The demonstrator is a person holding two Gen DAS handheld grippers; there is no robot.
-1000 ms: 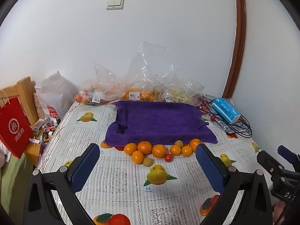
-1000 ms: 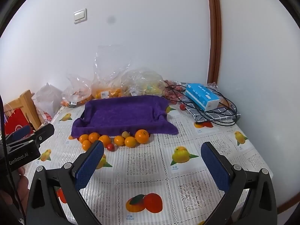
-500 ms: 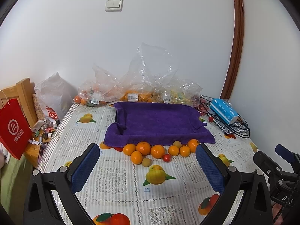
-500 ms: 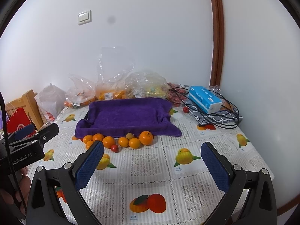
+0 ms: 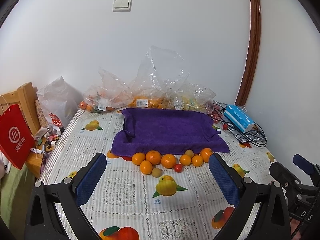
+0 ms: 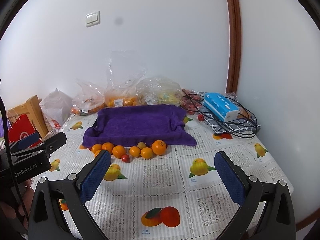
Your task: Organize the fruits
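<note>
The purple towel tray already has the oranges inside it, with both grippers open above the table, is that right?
Not quite. The purple towel tray holds no fruit; the oranges lie in a row on the tablecloth along its front edge, as the left wrist view shows. The left gripper and the right gripper are indeed open above the table.

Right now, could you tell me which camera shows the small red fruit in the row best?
The left wrist view: the small red fruit sits unobstructed between the oranges. In the right wrist view it appears smaller, close beside that claw's left finger.
</note>
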